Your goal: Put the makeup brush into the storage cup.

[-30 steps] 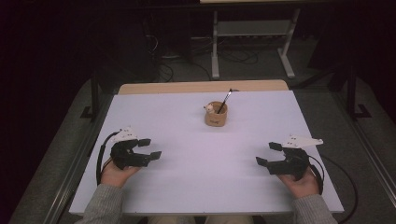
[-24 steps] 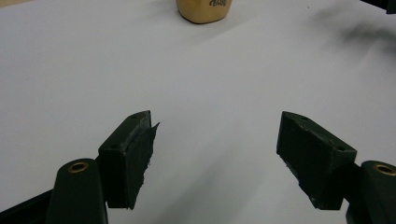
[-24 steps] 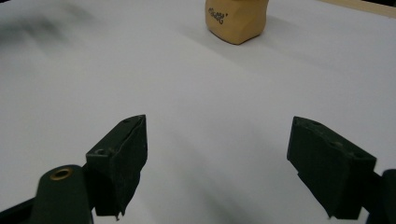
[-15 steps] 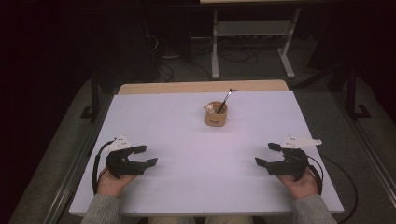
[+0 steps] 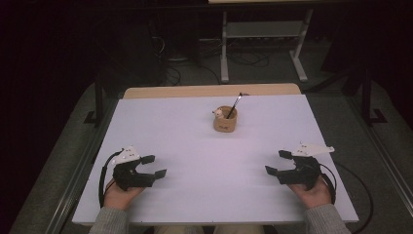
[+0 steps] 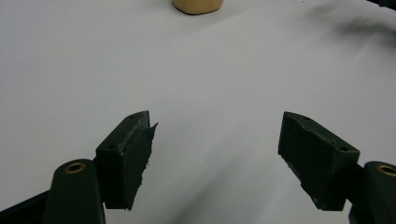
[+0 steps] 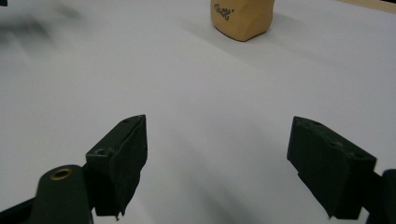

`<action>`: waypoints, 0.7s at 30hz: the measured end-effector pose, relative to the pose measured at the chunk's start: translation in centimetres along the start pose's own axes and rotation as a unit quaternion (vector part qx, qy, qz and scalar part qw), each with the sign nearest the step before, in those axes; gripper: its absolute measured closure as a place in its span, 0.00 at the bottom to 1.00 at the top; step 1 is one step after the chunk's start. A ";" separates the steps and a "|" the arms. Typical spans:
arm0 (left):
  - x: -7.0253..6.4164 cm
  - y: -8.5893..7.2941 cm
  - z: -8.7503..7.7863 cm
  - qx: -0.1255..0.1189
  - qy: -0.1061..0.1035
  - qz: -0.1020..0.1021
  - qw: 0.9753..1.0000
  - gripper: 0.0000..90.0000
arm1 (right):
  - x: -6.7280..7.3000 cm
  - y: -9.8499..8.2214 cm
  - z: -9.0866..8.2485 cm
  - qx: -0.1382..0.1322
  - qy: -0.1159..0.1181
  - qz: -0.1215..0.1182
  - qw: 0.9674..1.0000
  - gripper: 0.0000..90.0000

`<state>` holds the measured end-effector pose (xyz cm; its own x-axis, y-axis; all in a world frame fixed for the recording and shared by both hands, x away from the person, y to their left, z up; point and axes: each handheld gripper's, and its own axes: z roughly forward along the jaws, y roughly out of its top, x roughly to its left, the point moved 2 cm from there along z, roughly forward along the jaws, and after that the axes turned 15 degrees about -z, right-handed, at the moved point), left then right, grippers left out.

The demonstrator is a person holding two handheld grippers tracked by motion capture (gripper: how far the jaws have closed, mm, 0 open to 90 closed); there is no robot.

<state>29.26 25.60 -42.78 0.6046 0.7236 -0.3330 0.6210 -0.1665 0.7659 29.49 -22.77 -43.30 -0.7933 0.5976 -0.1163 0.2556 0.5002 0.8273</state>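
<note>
Nothing is started: my left gripper (image 5: 155, 165) and right gripper (image 5: 277, 162) rest with jaws wide and empty, well apart from the tan cup (image 5: 225, 119) mid-surface (image 5: 195, 146), its stick (image 5: 235, 105) untouched.

Cup (image 6: 197, 5) cut off by top edge in left gripper view, only base visible; in right gripper view top also cropped, print on side too small to read. White item (image 5: 218, 113) in cup, high view: too small to ID. Person's forearms cut off at bottom edge.
</note>
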 end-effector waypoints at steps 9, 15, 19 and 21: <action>0.1 -0.2 -0.4 -0.008 0.003 0.004 1.000 0.27 | 0.2 0.0 -0.1 -0.005 0.003 0.000 1.000 0.21; 0.1 -0.1 -0.4 -0.014 0.011 0.010 1.000 0.25 | 0.4 0.1 -0.2 -0.009 0.007 0.000 1.000 0.20; 0.3 -0.2 -0.4 -0.015 0.007 0.007 1.000 0.25 | 0.5 0.0 -0.4 -0.016 0.010 0.000 1.000 0.20; 0.4 -0.2 -0.4 -0.018 0.006 0.002 1.000 0.25 | 0.5 -0.1 -0.5 -0.017 0.013 0.002 1.000 0.20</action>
<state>29.17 26.25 -42.84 0.6005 0.7310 -0.3241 0.6005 -0.1445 0.7865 28.80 -22.86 -43.18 -0.8062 0.5831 -0.0997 0.2395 0.4759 0.8463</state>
